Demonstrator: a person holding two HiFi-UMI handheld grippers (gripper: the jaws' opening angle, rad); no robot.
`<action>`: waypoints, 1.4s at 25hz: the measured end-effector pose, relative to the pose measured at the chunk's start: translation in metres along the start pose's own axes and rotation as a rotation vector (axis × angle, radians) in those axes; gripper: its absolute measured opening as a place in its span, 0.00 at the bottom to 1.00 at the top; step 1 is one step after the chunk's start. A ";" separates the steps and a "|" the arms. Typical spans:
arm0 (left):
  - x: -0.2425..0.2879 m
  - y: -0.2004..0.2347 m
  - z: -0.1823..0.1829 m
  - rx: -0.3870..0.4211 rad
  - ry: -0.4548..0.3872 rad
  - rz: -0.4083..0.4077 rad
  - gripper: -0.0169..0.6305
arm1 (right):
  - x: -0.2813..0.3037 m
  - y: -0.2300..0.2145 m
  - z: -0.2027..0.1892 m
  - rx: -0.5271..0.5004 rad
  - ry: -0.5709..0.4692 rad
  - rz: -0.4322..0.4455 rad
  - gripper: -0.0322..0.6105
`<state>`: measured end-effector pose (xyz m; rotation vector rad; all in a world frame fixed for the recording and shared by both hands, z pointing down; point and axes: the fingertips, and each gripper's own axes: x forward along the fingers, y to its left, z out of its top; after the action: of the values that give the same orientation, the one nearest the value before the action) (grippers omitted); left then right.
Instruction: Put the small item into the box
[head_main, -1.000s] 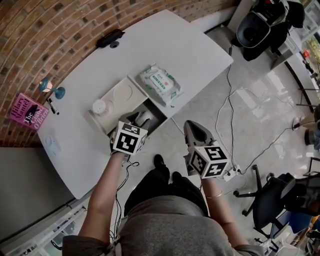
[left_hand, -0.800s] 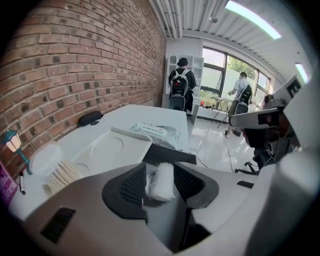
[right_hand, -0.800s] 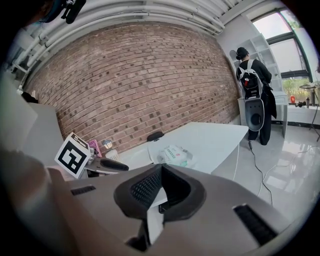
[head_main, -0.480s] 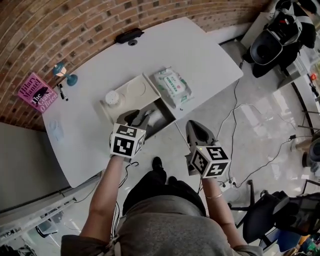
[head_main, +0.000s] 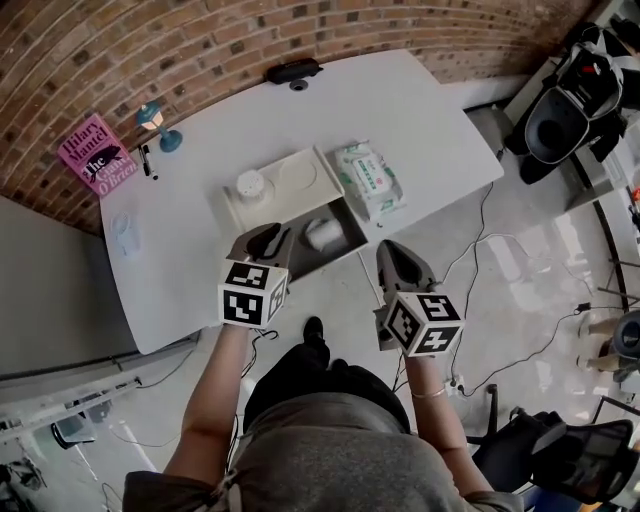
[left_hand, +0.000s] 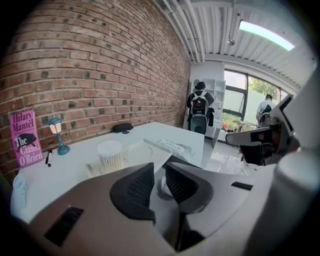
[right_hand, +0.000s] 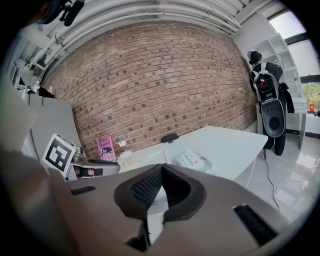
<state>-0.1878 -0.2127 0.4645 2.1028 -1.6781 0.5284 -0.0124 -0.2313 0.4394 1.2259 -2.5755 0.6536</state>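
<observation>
brick wall (head_main: 200, 40): red-brown, pale mortar lines. table (head_main: 420, 110): white. book (head_main: 97, 155): pink, black print. lamp (head_main: 155, 120): teal. box (head_main: 300, 178): cream. wipes pack (head_main: 370, 182): white, green print.

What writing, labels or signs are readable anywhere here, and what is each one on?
"Hilary Mantel": top of the cover of the pink book.
"The Giant O'Brien": same cover, lower down.
Wipes pack: it has a green label, but the print is too small to read.
Marker cubes: only black-and-white square patterns, no words or numbers.
</observation>
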 end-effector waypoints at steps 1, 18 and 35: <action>-0.003 0.002 0.000 -0.006 -0.011 0.011 0.15 | 0.001 0.002 0.000 -0.003 0.000 0.007 0.06; -0.056 0.036 0.009 -0.114 -0.193 0.174 0.09 | 0.013 0.035 0.006 -0.067 0.004 0.083 0.06; -0.084 0.048 0.005 -0.182 -0.270 0.247 0.07 | 0.014 0.051 0.013 -0.135 -0.022 0.113 0.05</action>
<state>-0.2518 -0.1558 0.4202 1.9152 -2.0682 0.1554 -0.0605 -0.2185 0.4182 1.0575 -2.6735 0.4804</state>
